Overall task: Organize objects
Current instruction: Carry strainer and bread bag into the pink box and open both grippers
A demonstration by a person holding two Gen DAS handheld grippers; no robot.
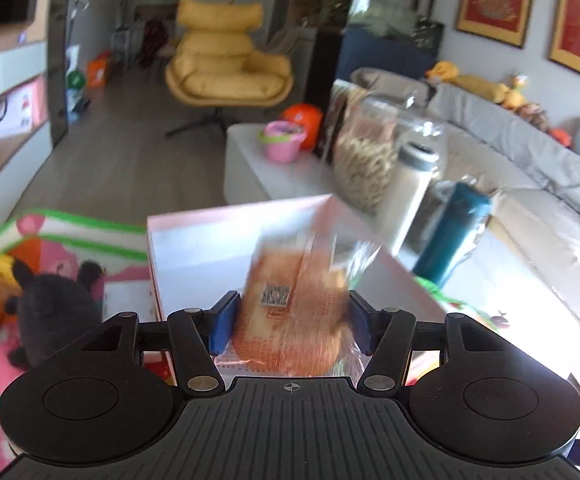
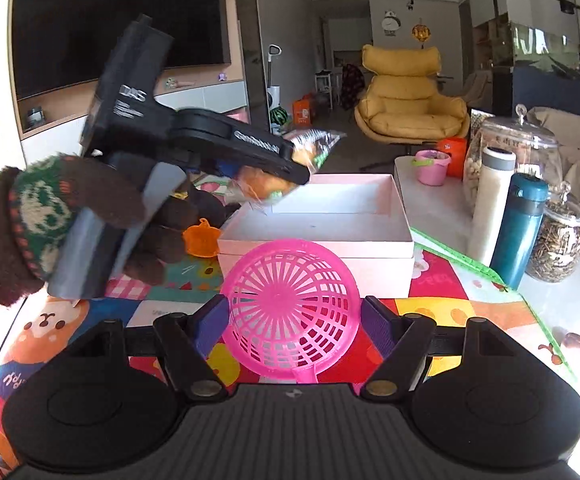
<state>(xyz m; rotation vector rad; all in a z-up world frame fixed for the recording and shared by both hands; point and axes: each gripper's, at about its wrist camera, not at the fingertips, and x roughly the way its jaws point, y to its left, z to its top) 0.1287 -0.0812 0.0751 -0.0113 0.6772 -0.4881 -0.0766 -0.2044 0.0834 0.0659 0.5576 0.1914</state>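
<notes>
Pink mesh basket [image 2: 291, 308], pale pink box [image 2: 329, 216], orange snack pack [image 1: 293, 312] in clear wrap. Blue pads on fingers [image 2: 210, 326]. Teal bottle [image 2: 519, 228], white bottle [image 2: 489, 200], multicolour cartoon mat [image 2: 469, 312], brown-green patterned glove [image 2: 50, 216].

Table [image 2: 561, 304] — patterned mat [image 2: 449, 304], jars [image 2: 557, 240], flasks [image 2: 517, 232].

In the left wrist view, the clear-wrapped orange bread packet [image 1: 293, 312] is smeared by motion blur, its printed text unreadable and its lower end hidden behind the gripper body. The tall glass jar of pale nuts [image 1: 373, 148] behind it is blurred too. The black plush toy [image 1: 50, 312] is partly hidden. In the right wrist view, the round pink plastic lattice basket [image 2: 291, 310] covers part of the open pink cardboard box [image 2: 403, 240].
</notes>
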